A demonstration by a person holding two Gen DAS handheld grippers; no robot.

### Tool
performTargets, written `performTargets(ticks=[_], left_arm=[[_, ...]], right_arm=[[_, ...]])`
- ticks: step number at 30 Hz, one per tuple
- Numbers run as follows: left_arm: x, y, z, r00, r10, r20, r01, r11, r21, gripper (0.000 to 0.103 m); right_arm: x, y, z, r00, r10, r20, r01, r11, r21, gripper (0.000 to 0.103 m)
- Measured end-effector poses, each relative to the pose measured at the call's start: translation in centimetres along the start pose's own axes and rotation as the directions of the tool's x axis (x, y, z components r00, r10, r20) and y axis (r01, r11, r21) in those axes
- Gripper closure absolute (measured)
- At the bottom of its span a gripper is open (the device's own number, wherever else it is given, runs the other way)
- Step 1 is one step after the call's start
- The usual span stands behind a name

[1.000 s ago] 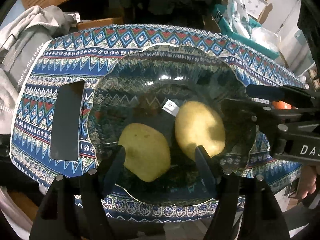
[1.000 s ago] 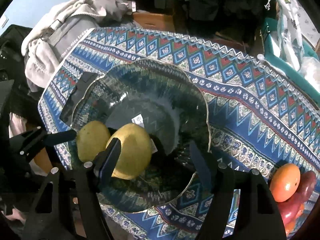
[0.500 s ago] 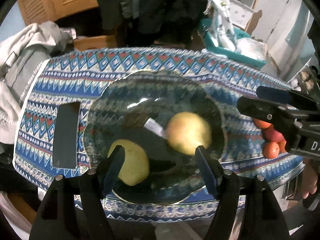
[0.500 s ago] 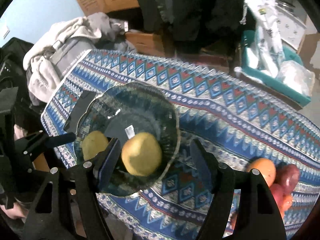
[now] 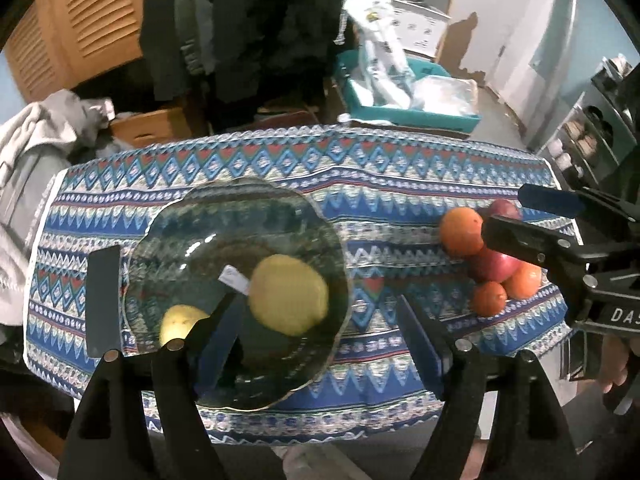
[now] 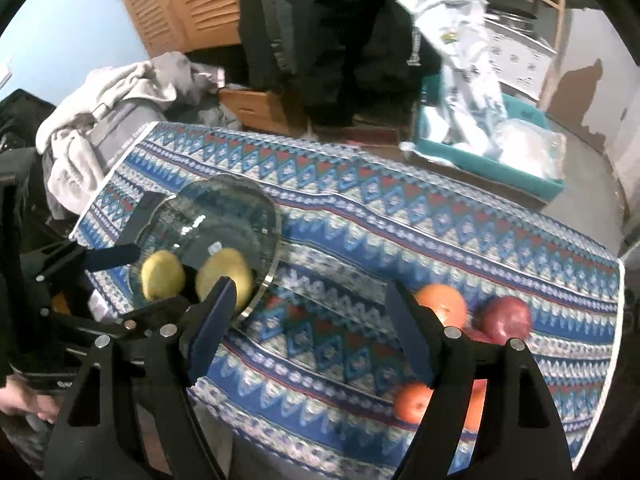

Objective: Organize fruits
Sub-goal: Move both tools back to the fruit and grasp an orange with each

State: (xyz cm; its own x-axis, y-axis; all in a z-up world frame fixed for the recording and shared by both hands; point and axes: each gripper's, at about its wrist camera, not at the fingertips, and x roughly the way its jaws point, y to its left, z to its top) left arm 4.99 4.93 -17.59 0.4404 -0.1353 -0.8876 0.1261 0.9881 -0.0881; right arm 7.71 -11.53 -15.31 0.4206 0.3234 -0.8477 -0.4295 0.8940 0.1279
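Note:
A clear glass plate (image 5: 192, 232) (image 6: 240, 204) sits on the left of the patterned table and holds two yellow fruits, one large (image 5: 288, 294) (image 6: 230, 276), one smaller (image 5: 180, 322) (image 6: 162, 274). A pile of oranges (image 5: 460, 230) (image 6: 440, 306) and red apples (image 5: 494, 266) (image 6: 506, 316) lies on the cloth at the right. My left gripper (image 5: 320, 340) is open and empty above the plate's near right rim. My right gripper (image 6: 308, 332) is open and empty above the cloth between plate and pile; it also shows in the left wrist view (image 5: 532, 220).
A black flat object (image 5: 102, 300) lies left of the plate. Grey clothing (image 6: 104, 120) is piled beyond the table's left end. A teal bin with plastic bags (image 5: 408, 92) stands behind the table. The table's near edge is just below both grippers.
Both grippers have pulled up and back from the plate and swung right. The fruit pile at the right has come into full view. Both stay open.

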Motion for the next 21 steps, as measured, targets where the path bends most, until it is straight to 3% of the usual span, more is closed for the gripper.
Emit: performTargets(ticks=[12, 21], left_arm=[[-0.6, -5.9, 0.6, 0.999, -0.039, 0.003, 0.039, 0.994, 0.101, 0.023], [1.2, -9.5, 0.4, 0.998, -0.055, -0.036, 0.060, 0.987, 0.152, 0.023]], right_arm=[[-3.5, -6.7, -3.4, 0.997, -0.074, 0.009, 0.073, 0.994, 0.075, 0.025], [-3.1, -12.1, -6.4, 0.992, -0.113, -0.053, 0.120, 0.980, 0.160, 0.024]])
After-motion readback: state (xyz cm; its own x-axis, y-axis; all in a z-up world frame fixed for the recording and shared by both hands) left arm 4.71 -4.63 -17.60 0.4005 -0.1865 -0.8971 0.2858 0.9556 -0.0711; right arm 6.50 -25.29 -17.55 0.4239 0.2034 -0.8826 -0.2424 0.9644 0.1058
